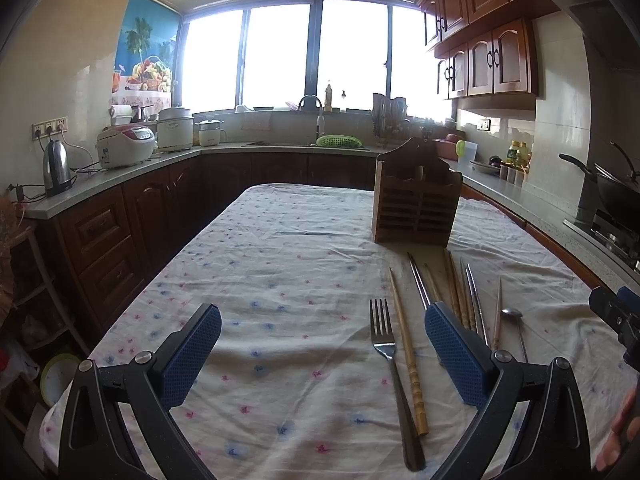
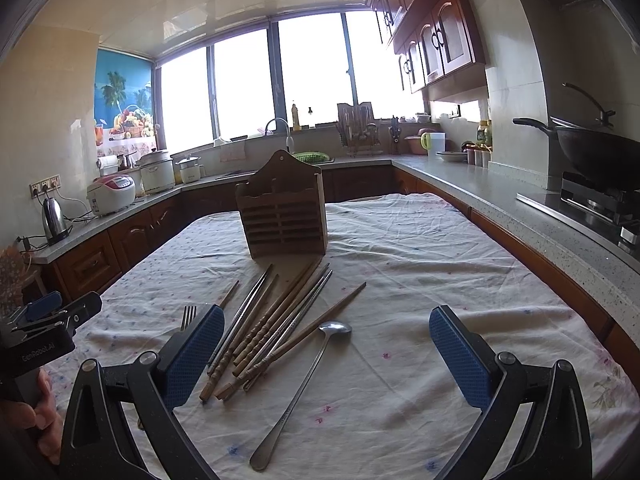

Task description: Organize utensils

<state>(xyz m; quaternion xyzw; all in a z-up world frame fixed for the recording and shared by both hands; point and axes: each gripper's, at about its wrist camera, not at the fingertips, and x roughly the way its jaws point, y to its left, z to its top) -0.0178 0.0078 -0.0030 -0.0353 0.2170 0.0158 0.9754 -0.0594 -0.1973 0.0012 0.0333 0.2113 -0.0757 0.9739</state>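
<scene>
Both tools, left (image 1: 323, 350) and right (image 2: 327, 350), hovered wide and empty; best to pinch the spoon (image 2: 298, 394) mid-handle, then drop it into the wooden holder (image 2: 283, 216).

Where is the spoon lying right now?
In the right wrist view the spoon lies flat on the tablecloth, just right of the chopsticks, bowl pointing toward the wooden holder.
</scene>
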